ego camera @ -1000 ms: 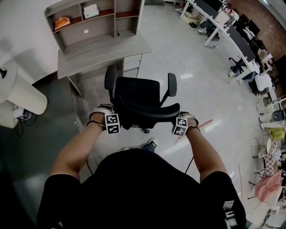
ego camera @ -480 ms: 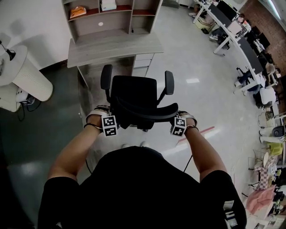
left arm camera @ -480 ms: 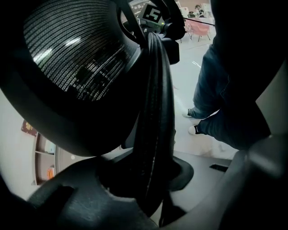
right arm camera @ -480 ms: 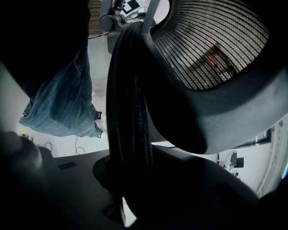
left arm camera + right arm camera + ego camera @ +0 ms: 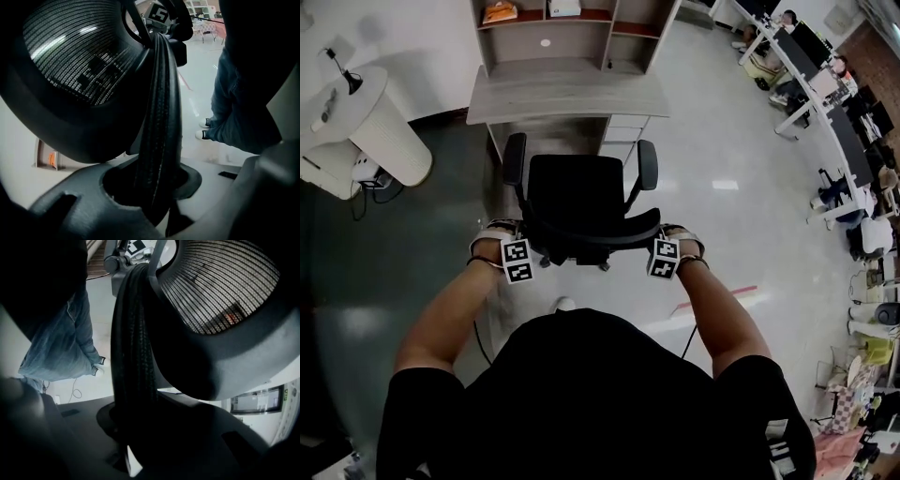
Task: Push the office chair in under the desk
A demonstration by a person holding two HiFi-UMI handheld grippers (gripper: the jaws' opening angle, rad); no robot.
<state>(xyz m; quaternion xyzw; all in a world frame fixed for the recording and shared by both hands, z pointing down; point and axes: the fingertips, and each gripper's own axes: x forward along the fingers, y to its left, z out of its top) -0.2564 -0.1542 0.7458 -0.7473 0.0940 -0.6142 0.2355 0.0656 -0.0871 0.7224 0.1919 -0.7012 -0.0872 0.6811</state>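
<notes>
Office chair (image 5: 577, 187), just one, sits on the floor (image 5: 731, 225) right in front of the one surface (image 5: 567, 98), seat and two armrests (image 5: 515, 157) facing it, back toward the person (image 5: 581, 394), top rail (image 5: 600, 236) running left-right. Two tongs: left tongs (image 5: 516, 255) and right tongs (image 5: 664, 255) each pinch an end of that rail.

Bright, fisheye-bent head view with floor (image 5: 725, 185) glare; gripper views dim.
</notes>
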